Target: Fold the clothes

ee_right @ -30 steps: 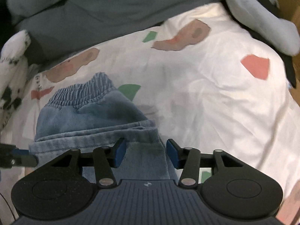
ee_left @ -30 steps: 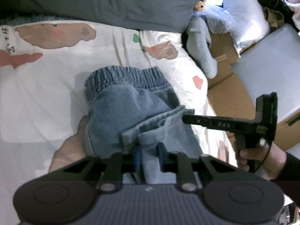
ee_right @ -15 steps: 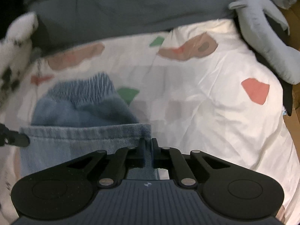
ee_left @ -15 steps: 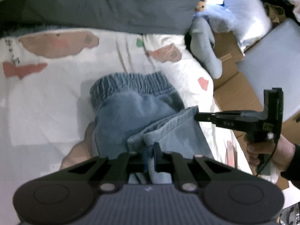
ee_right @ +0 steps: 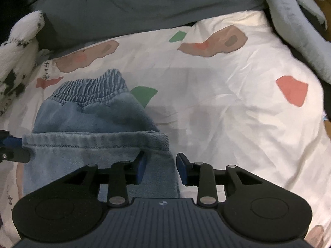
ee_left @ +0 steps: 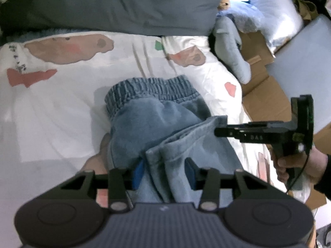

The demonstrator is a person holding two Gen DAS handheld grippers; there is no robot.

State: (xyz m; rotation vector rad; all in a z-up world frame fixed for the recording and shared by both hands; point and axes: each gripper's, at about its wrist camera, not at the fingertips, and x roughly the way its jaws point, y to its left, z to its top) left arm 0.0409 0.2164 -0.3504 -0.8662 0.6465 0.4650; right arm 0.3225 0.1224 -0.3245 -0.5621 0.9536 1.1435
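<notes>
Blue jeans [ee_left: 149,124] lie folded on the white patterned sheet [ee_left: 51,113], elastic waistband [ee_left: 151,91] at the far end. The lighter leg hem [ee_right: 93,142] is laid back over them. My left gripper [ee_left: 164,171] straddles the hem's left corner; its jaws are opening and the blue pads stand off the denim. My right gripper [ee_right: 161,167] is over the hem's right corner, its jaws also opening with the cloth edge between them. Seen from the left wrist, the right gripper [ee_left: 219,131] touches the hem from the right, held by a hand [ee_left: 295,165]. The left gripper's tip [ee_right: 14,148] shows at the left edge.
A dark grey duvet [ee_left: 124,4] lies across the far end of the bed. A grey plush toy [ee_right: 293,20] hangs along the bed's right side. Cardboard boxes [ee_left: 264,95] stand right of the bed. A white spotted fleece [ee_right: 16,51] is at the far left.
Both grippers pinched shut on the hem half a second ago; now both have their jaws apart and the hem rests on the jeans. Neither hand has shifted much.
</notes>
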